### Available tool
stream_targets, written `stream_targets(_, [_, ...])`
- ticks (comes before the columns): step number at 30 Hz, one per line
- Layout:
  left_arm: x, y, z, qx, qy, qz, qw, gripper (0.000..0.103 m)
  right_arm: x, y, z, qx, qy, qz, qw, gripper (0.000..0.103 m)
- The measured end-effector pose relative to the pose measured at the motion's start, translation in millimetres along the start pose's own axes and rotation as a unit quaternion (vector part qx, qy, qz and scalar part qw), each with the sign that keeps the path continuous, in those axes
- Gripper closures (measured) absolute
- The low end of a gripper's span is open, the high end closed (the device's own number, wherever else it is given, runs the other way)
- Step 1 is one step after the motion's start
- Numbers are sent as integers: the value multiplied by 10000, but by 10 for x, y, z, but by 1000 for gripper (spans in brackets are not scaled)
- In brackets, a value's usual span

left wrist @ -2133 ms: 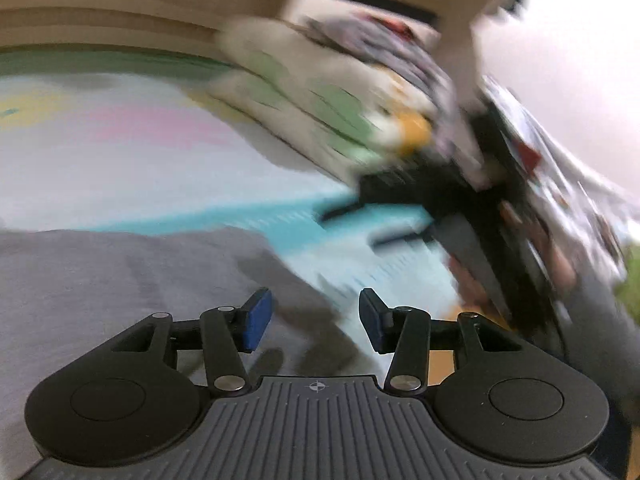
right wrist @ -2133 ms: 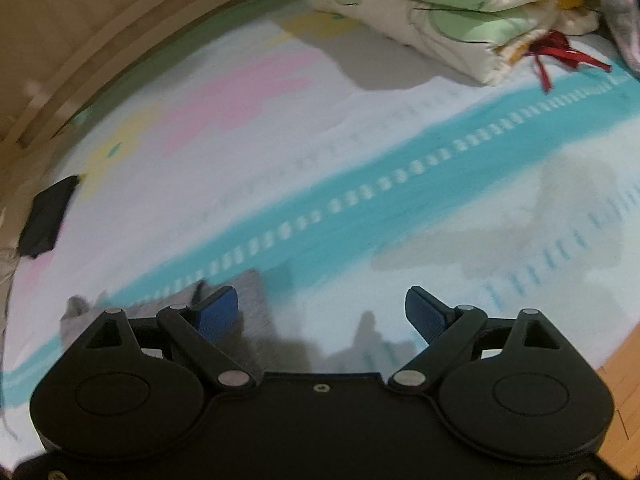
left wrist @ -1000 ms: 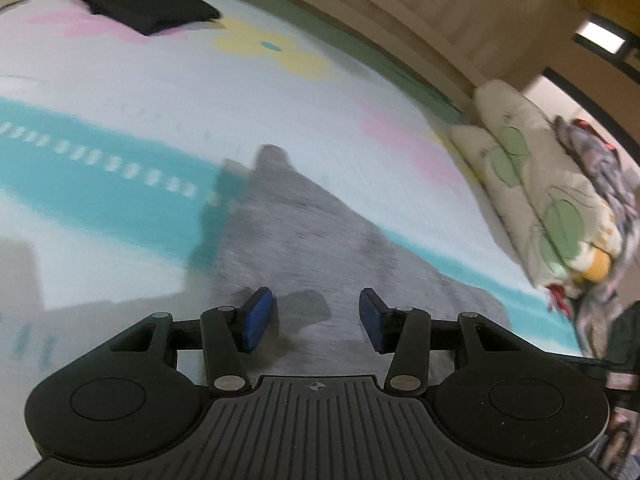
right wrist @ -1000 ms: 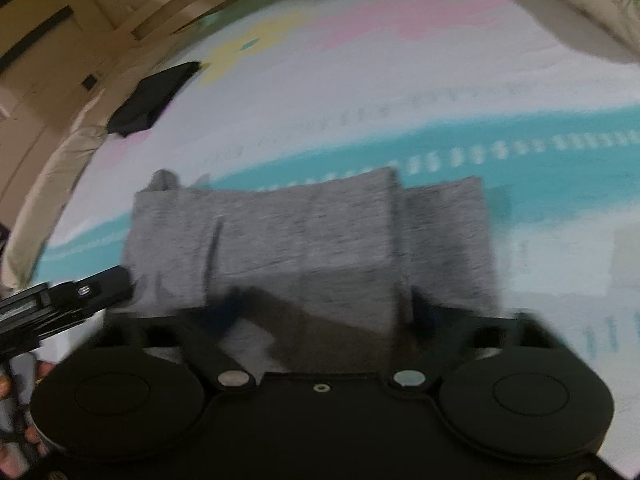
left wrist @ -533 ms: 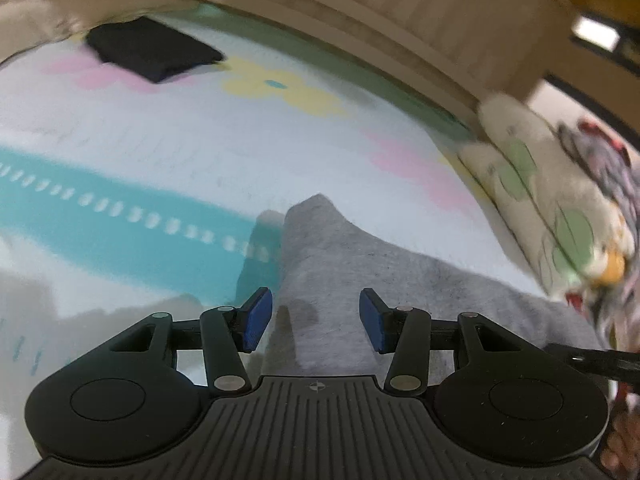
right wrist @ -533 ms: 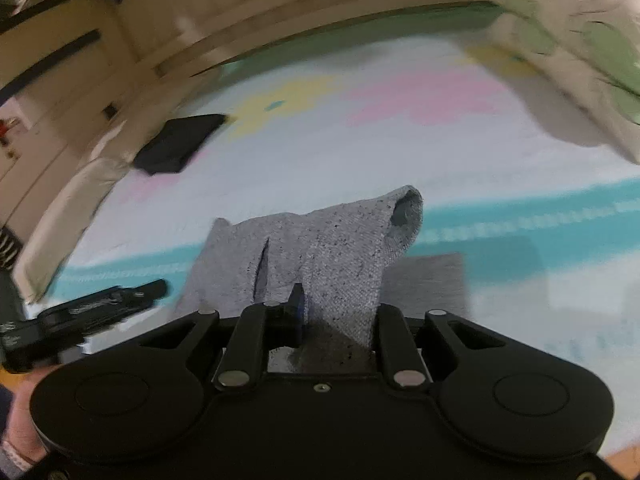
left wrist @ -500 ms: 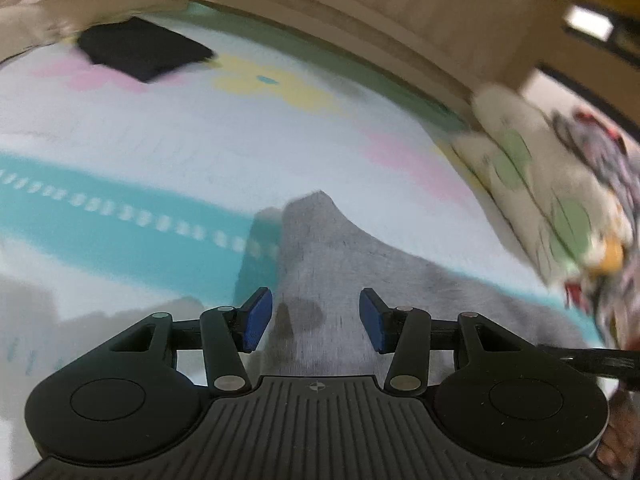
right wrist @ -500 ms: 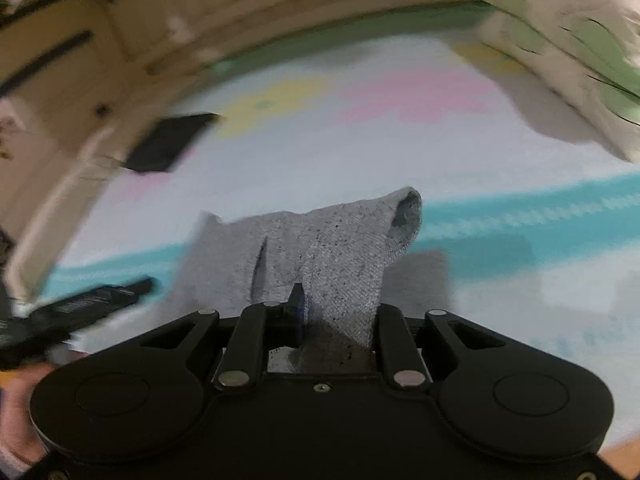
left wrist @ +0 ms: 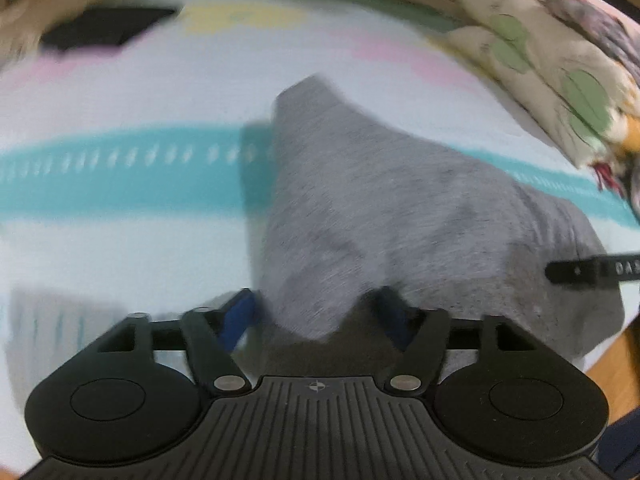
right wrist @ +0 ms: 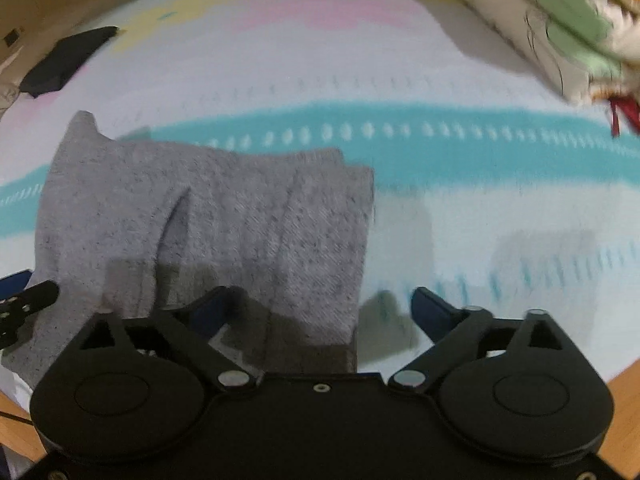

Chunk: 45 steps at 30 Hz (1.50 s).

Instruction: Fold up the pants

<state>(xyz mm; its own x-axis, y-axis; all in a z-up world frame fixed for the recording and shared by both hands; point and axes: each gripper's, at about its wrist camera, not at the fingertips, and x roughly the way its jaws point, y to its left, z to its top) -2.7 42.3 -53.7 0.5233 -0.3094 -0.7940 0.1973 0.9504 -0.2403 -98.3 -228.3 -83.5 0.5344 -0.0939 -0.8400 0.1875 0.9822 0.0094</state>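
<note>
The grey pants (right wrist: 208,216) lie folded on the pastel bedsheet (right wrist: 440,208). The left gripper (left wrist: 316,314) and right gripper (right wrist: 324,312) are both spread; motion blur hides fabric contact.

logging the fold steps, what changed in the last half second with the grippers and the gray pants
The right gripper let go: shut on a raised fold before, its jaws now stand wide apart and the gray pants lie flat. The left gripper stayed open, with cloth now between its jaws. The black folded garment stayed put.

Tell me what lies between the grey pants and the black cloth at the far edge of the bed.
Only bare sheet, with its teal stripe, separates the pants from the black cloth, in the right wrist view.
</note>
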Motion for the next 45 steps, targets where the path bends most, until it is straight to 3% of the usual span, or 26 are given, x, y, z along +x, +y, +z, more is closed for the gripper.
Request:
stream_targets(2, [-17,68,-12,-197,-21,-130,9997,32,47,-77,-13,235,110,98,9996,2])
stream_targets(5, [-30,9,-41,47,-97,-13,9999,32,108,-205,16,618,336,341,9969,2])
stream_targets(9, [-22,4,-84,9,-228,0,9997,29,173,-314,35,879,548,659,9924,0])
stream_targets(16, [38,-62,-13,-84,-143,224,9996,25,140,-271,2,854,448,549,9938,0])
stream_targets(29, [153,-249,79,-277,7,807,9963,11,175,-230,86,949,766,389,9918,0])
stream_targets(33, [185,-257,131,-314,87,833,9960,9,175,-250,73,952,756,467,9915,0])
stream_targets(37, [194,-264,140,-248,70,802,9964,9,172,-290,26,942,600,590,9920,0])
stream_targets(42, [186,-188,132,-171,-18,622,9979,9,94,-287,-184,1012,-72,607,9930,0])
stream_targets(45, [185,-159,137,-165,-36,495,9986,11,86,-271,-198,803,-194,636,9946,0])
